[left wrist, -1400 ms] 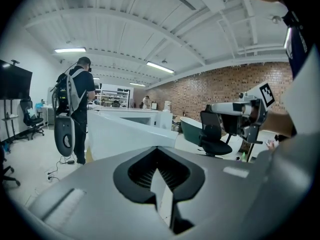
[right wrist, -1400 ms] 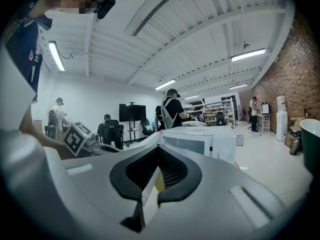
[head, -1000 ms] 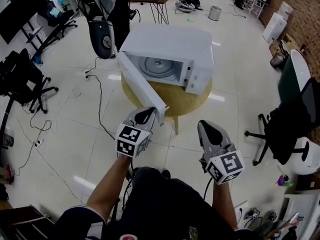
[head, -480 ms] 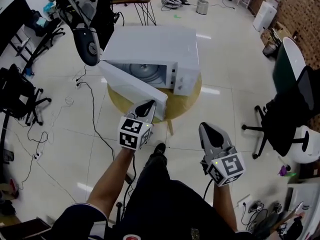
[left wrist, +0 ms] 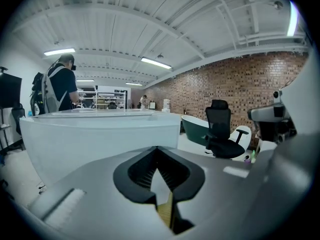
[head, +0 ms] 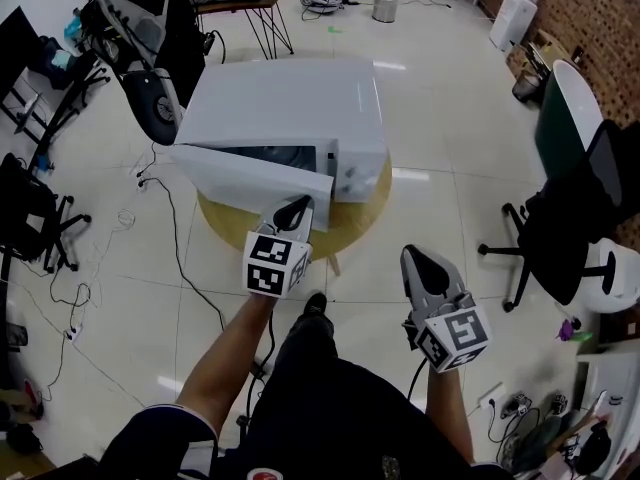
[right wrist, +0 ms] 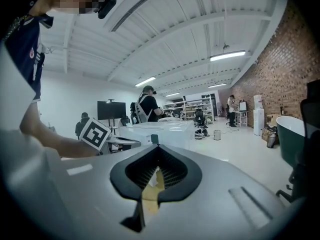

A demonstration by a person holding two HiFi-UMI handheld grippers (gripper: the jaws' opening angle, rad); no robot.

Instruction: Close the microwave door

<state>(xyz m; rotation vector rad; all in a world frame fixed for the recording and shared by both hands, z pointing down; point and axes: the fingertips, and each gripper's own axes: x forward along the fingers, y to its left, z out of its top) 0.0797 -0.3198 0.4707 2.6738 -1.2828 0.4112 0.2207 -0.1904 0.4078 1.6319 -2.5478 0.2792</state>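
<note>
Door swing, head view: microwave door (head: 250, 180) has come round from wide open to nearly shut, but it is not flush with the microwave (head: 290, 103) on the round wooden table (head: 362, 211).
Left gripper, head view: left gripper (head: 292, 211) has its tip at the door's free edge, seemingly touching.
Right gripper, head view: right gripper (head: 418, 260) hangs idle, well apart from the table.
Left gripper view: jaws pressed together, nothing between them, white door panel just ahead.
Right gripper view: jaws together, empty.
Progress: most of the swing looks done, and the last push to latch remains.
</note>
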